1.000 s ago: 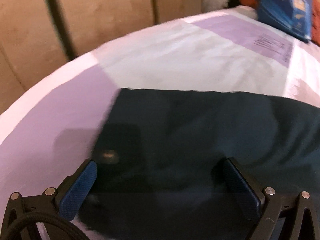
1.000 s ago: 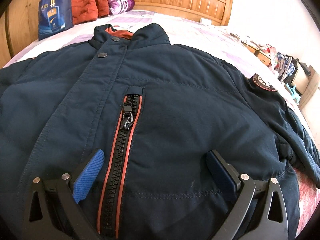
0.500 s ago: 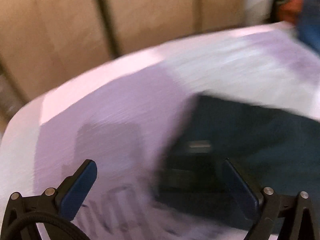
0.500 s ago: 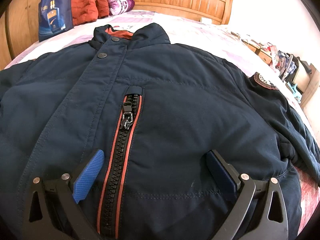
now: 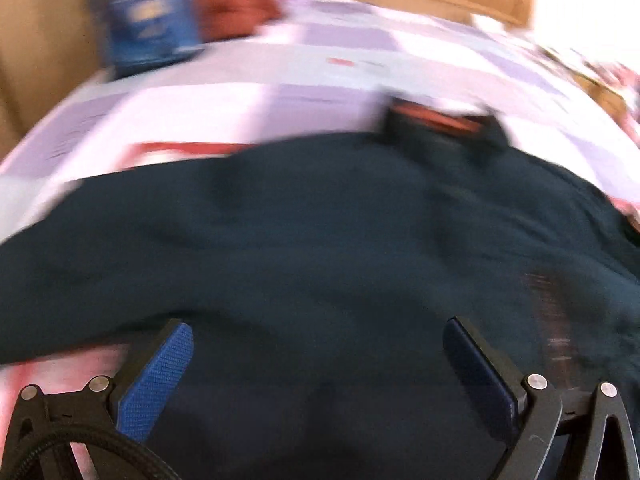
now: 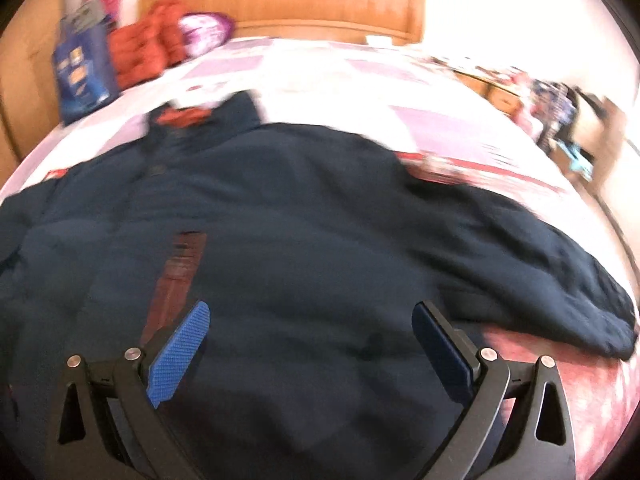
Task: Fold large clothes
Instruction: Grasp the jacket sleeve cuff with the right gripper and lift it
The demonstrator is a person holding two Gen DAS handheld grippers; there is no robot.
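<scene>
A large navy jacket with an orange-lined collar and an orange-edged front zipper lies spread front-up on the bed. It also fills the lower half of the left wrist view, blurred. My left gripper is open and empty over the jacket's lower left part. My right gripper is open and empty over the lower front, just right of the zipper. The jacket's right sleeve lies out toward the bed's right edge.
The bed has a lilac and white patterned sheet and a wooden headboard. A blue bag, an orange garment and a purple pillow sit at the head, far left. Cluttered furniture stands right of the bed.
My left gripper swung from the jacket's left sleeve end and bed edge to face the jacket body and headboard. My right gripper pulled back, so more of the jacket shows. Both stay open.
</scene>
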